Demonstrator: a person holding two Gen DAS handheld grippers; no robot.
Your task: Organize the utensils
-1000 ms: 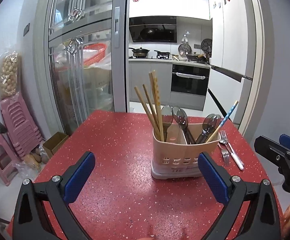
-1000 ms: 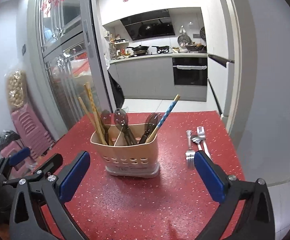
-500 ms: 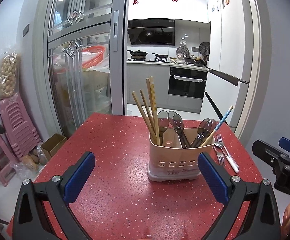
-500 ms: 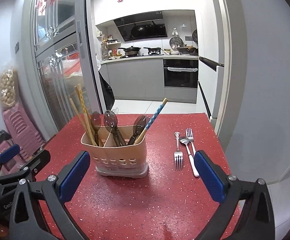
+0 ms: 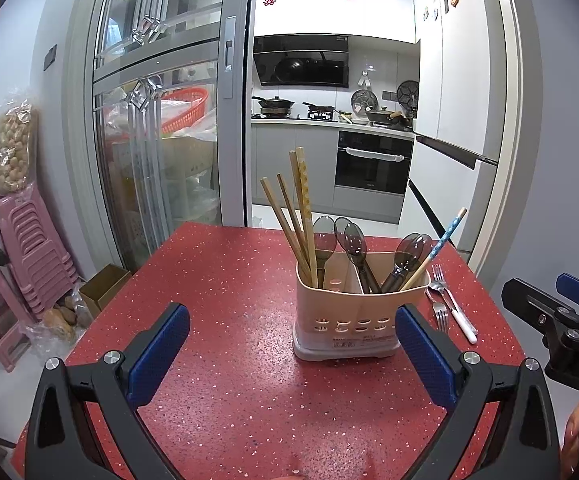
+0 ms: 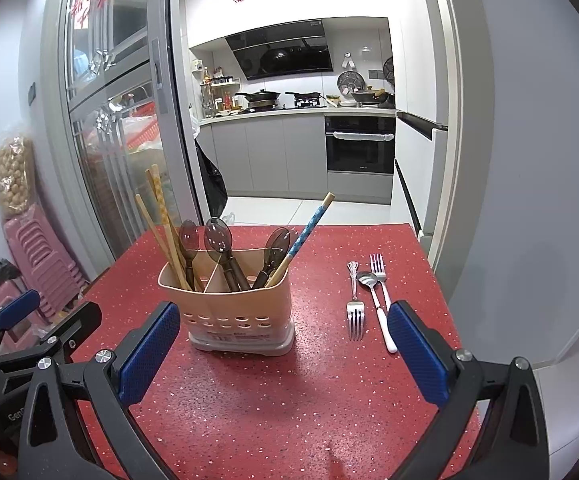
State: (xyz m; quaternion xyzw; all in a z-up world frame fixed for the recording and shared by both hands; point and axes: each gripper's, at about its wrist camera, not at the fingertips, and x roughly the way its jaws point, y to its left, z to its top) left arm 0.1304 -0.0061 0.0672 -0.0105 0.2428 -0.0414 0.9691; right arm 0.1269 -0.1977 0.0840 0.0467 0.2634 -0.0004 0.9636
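Observation:
A beige utensil caddy stands on the red speckled table. It holds wooden chopsticks, dark translucent spoons and a blue patterned chopstick. Two forks and a white-handled spoon lie on the table to its right; they also show in the left wrist view. My left gripper is open and empty, in front of the caddy. My right gripper is open and empty, in front of the caddy and cutlery.
Pink stacked stools and a cardboard box stand on the floor to the left. A glass sliding door and the kitchen lie beyond the table's far edge. The right gripper's body shows at the right edge.
Both grippers have pulled back and risen a little from the caddy, which now looks smaller and lower. Both stay open. Nothing on the table has moved.

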